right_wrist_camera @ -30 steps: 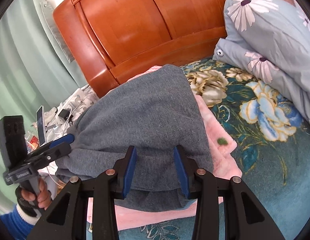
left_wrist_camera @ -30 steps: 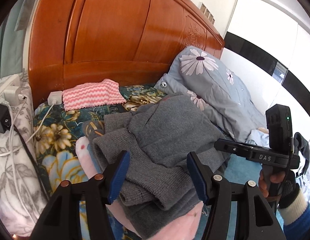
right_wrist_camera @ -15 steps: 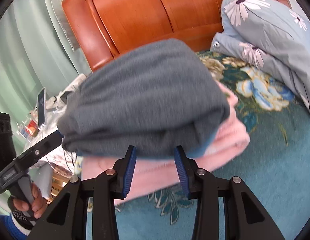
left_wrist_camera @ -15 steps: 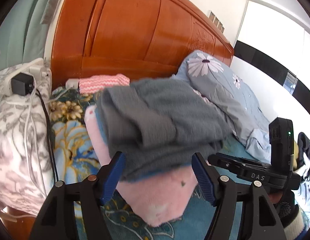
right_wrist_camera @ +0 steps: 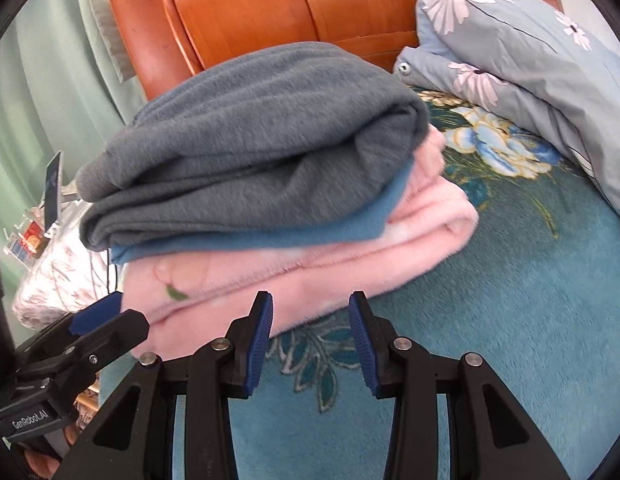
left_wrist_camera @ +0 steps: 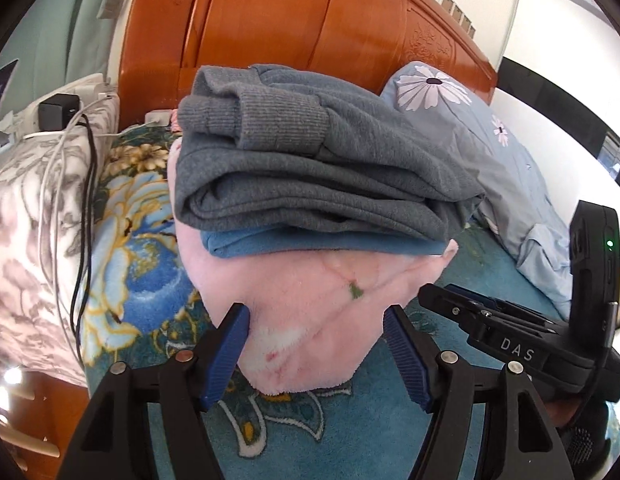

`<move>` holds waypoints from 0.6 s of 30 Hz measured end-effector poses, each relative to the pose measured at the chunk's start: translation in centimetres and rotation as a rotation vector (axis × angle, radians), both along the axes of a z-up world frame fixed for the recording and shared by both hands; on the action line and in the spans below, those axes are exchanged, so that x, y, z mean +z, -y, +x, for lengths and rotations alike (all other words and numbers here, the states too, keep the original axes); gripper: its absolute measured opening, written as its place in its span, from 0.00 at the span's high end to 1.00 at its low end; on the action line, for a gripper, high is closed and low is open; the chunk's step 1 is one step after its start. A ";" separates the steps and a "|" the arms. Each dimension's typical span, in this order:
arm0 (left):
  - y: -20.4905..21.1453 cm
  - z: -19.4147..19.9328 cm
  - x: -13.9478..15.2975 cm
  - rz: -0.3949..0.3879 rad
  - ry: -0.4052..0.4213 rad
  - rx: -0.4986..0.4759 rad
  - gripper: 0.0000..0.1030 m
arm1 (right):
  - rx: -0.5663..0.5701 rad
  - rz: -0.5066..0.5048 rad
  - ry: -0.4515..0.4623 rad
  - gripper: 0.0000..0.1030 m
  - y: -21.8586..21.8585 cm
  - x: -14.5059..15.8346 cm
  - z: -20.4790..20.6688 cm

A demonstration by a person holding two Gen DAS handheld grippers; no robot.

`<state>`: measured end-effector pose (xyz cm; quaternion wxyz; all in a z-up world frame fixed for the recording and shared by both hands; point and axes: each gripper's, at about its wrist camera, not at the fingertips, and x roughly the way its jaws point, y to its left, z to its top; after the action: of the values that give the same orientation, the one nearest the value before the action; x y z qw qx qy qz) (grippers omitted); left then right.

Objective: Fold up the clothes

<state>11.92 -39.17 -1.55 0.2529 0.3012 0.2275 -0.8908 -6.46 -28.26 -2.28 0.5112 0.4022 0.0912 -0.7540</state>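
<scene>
Straddling the near end of a pink blanket (left_wrist_camera: pixel 310 320), the left gripper (left_wrist_camera: pixel 315 354) has its blue pads (left_wrist_camera: pixel 226 354) spread to either side of the plush; whether they press it cannot be told. The right gripper (right_wrist_camera: pixel 311 344) stands released, its fingers (right_wrist_camera: pixel 260 344) parted just short of the blanket's lower edge, nothing between them.

Stack, bottom to top: pink blanket, folded; a blue layer (right_wrist_camera: pixel 270 236), only its edge showing; a grey sweater (right_wrist_camera: pixel 250 148), folded, one ribbed cuff (left_wrist_camera: pixel 278 120) lying on top at the left-hand end.

Support: teal bedspread (right_wrist_camera: pixel 489 320) with a large flower print; the stack lies on it toward the head of the bed.

Beyond: orange wooden headboard (left_wrist_camera: pixel 310 20); pale blue pillows with daisy print (right_wrist_camera: pixel 529 40), to the right of the stack. Left of the bed: grey floral cloth (left_wrist_camera: pixel 26 220) with chargers and cables.
</scene>
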 end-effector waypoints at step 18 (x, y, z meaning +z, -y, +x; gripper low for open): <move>-3.1 -0.3 -2.1 -0.134 0.050 0.121 0.09 | -0.056 -0.005 -0.073 0.47 -2.7 -1.1 1.5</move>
<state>11.64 -36.02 -3.61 0.3312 0.2914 0.1787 -0.8795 -4.95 -25.60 -3.39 0.4875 0.3755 0.0966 -0.7824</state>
